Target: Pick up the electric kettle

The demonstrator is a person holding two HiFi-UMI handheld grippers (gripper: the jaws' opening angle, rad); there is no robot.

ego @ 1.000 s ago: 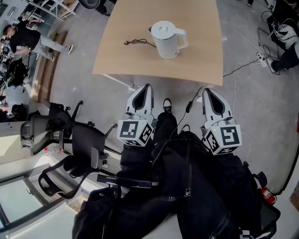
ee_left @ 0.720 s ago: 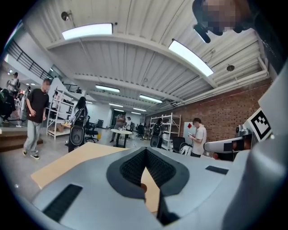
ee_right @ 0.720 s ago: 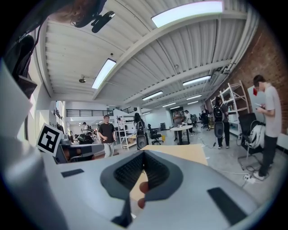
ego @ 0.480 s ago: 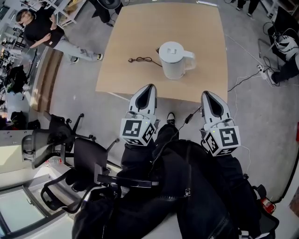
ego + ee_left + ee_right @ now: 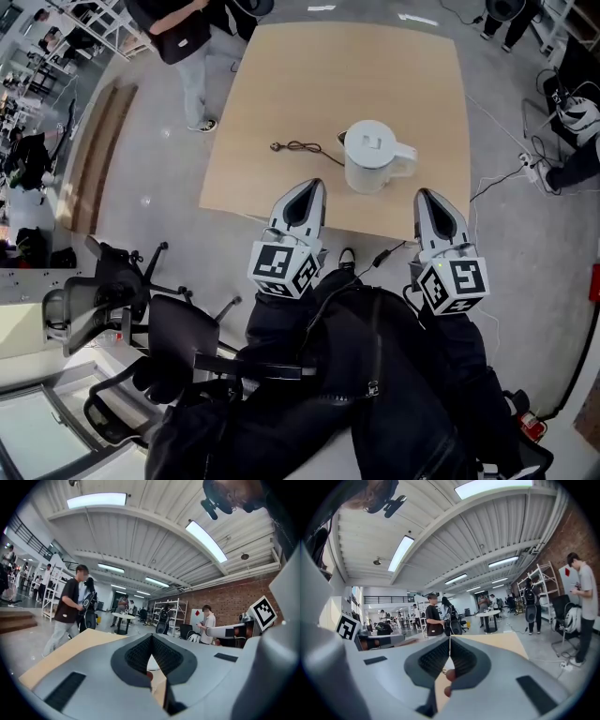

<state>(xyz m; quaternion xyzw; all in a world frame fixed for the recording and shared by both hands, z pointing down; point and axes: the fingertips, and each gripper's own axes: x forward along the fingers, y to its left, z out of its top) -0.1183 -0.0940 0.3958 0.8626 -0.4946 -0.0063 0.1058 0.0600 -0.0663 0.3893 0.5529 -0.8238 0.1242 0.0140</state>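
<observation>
In the head view we see one white electric kettle (image 5: 375, 157) standing on the one wooden table (image 5: 281, 84). It is just beyond our two grippers and touches neither: the left gripper (image 5: 308, 187) is near-left of it, the right gripper (image 5: 432, 197) near-right. One black cord (image 5: 302, 147) lies left of the kettle. The left gripper view shows the jaws pressed together on nothing. The right gripper view shows the same.

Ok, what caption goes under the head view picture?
Left claw and right claw, both shut, facing a white kettle on a wooden table.
</observation>
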